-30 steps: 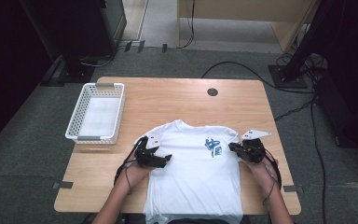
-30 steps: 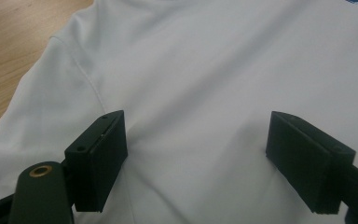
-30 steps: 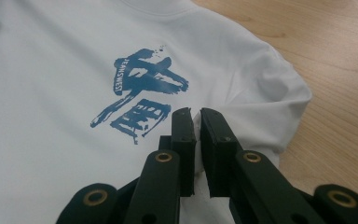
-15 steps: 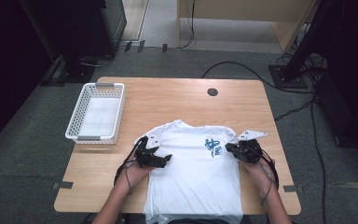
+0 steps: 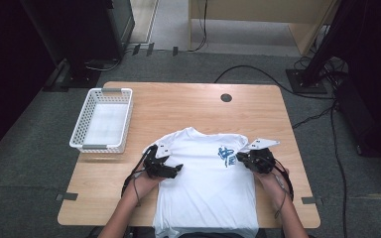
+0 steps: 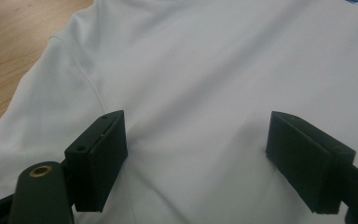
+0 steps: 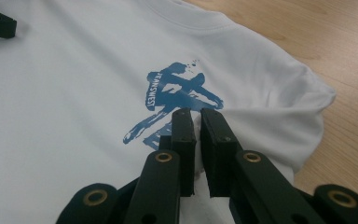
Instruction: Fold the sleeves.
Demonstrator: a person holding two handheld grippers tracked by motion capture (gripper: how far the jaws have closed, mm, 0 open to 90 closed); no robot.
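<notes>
A white T-shirt [image 5: 208,183] lies flat, print side up, in the lower middle of the high view, its hem at the near edge of the desk [image 5: 178,106]. No fold shows yet, so the work looks barely begun. The right hand-held gripper [image 7: 196,114] has pinched a small ridge of cloth beside the blue print [image 7: 175,98]. The left hand-held gripper [image 6: 196,140] rests wide open on the fabric, gripping nothing. A white basket [image 5: 82,124] sits empty at the left.
</notes>
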